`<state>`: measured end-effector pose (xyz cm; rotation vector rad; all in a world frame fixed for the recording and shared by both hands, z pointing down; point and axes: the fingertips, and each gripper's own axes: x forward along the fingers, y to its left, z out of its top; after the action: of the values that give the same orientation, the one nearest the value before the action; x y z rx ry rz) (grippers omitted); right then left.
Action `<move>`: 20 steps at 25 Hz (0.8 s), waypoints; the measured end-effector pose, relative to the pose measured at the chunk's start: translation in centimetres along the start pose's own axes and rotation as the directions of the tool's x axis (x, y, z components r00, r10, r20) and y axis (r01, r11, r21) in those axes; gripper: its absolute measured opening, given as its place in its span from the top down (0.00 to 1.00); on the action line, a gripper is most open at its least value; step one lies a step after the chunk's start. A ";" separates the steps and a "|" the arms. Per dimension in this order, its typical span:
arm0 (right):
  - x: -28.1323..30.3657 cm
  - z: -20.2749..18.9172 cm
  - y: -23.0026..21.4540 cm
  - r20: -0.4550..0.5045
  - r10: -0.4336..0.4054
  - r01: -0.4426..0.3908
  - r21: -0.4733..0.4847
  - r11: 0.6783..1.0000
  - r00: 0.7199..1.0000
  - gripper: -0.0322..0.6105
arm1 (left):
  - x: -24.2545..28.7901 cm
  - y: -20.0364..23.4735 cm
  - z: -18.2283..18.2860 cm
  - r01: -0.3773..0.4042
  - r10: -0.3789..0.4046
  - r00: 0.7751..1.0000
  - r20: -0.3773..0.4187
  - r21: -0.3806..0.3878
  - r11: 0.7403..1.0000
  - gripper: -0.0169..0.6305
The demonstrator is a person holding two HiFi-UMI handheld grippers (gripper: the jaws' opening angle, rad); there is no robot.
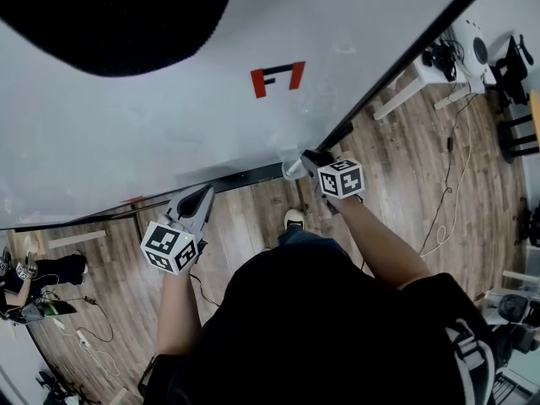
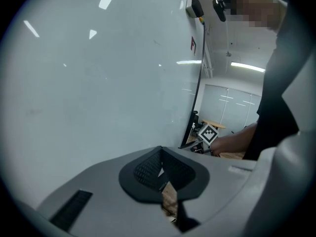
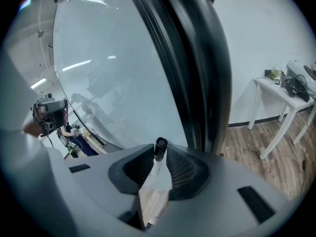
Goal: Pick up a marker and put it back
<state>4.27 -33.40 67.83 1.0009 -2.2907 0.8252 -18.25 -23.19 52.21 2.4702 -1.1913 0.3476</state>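
A marker point(image 3: 157, 174) with a white barrel and a black end point(image 3: 160, 147) is pinched between the pads of my right gripper point(image 3: 159, 158), which is shut on it. In the head view that gripper point(image 1: 310, 164) is at the whiteboard's lower black edge, and the marker point(image 1: 293, 169) pokes out to the left against the board. My left gripper point(image 1: 202, 197) hangs lower left, just below the board's bottom rail; its jaws point(image 2: 160, 174) are shut with nothing in them. The right gripper's marker cube point(image 2: 209, 133) shows far off in the left gripper view.
The whiteboard point(image 1: 169, 116) fills the upper left, with a red drawn mark point(image 1: 277, 78) on it and a black frame point(image 3: 197, 58). A white table point(image 1: 422, 78) with gear stands at the upper right. Cables lie on the wooden floor point(image 1: 422, 184). Another person point(image 1: 38, 272) sits at the far left.
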 end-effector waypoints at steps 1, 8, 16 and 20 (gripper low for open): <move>0.0 0.0 0.0 0.000 0.000 0.000 0.000 1.000 1.000 0.84 | -0.1 0.0 -0.1 -0.001 0.001 1.000 -0.001 0.000 1.000 0.96; -0.3 0.3 0.3 0.012 -0.010 0.011 -0.019 1.000 1.000 0.84 | -1.0 -0.3 -0.1 -0.010 0.010 1.000 0.003 0.001 1.000 0.96; -1.4 1.3 0.8 0.056 -0.024 0.026 -0.039 0.999 0.998 0.85 | -2.4 -0.8 -0.1 -0.025 0.025 1.000 0.019 0.018 1.000 0.96; -2.3 2.2 1.4 0.087 -0.023 0.028 -0.050 0.998 0.996 0.85 | -3.1 -1.1 -0.1 -0.022 0.022 0.999 0.024 0.024 0.999 0.96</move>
<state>4.10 -33.07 64.35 1.0602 -2.3542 0.7224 -19.22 -20.38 50.86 2.4901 -1.2319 0.3411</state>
